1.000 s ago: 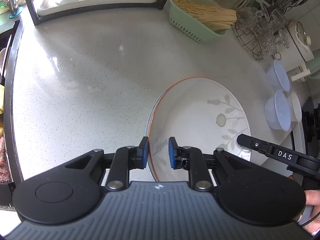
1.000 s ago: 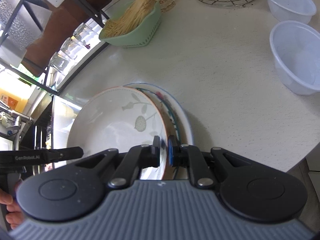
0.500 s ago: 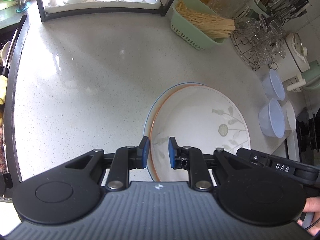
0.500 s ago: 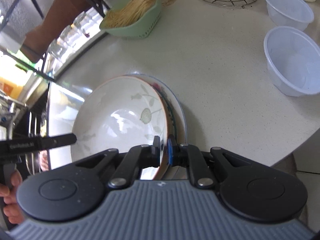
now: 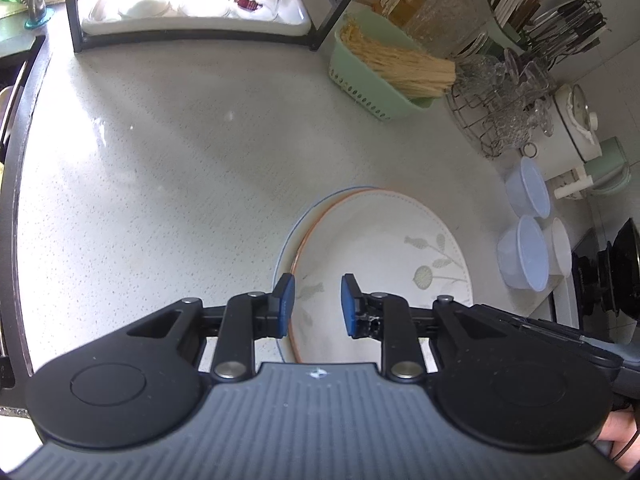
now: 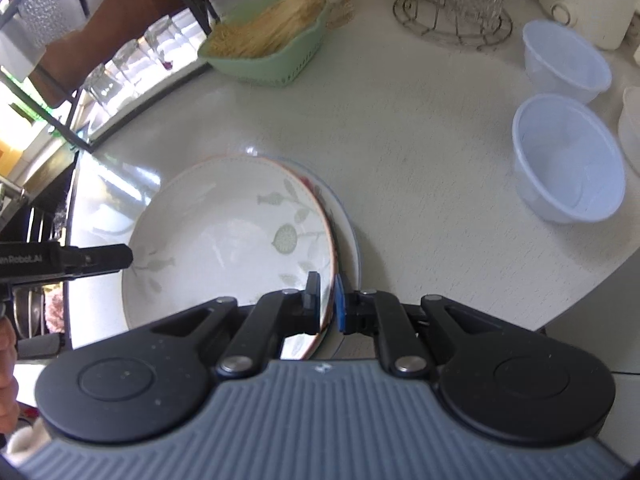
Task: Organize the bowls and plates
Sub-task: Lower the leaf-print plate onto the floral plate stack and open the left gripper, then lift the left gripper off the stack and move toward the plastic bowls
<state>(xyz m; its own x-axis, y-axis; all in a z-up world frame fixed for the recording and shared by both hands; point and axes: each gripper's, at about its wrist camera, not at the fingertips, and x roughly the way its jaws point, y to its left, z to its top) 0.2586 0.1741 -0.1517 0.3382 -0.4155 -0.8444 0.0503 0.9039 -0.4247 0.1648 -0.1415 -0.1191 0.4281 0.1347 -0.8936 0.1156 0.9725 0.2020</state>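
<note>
A white plate with a leaf pattern and orange rim (image 5: pixel 384 248) (image 6: pixel 224 236) lies on a blue-rimmed plate (image 5: pixel 292 224) (image 6: pixel 348 232) on the counter. My left gripper (image 5: pixel 316 306) is open, its pads astride the near left rim of the leaf plate without touching it. My right gripper (image 6: pixel 329 304) is shut on the leaf plate's right rim. Three plastic bowls (image 5: pixel 524 258) (image 6: pixel 568 160) stand to the right.
A green basket of chopsticks (image 5: pixel 384 76) (image 6: pixel 272 52), a wire rack of glasses (image 5: pixel 504 108) and a black shelf with upturned glasses (image 5: pixel 192 0) line the back. The sink edge (image 5: pixel 16 128) is on the left. A white cooker (image 5: pixel 576 124) stands far right.
My left gripper has opened and let go of the leaf plate's rim. Both cameras have risen a little; the plate stack stays put under the right gripper's hold.
</note>
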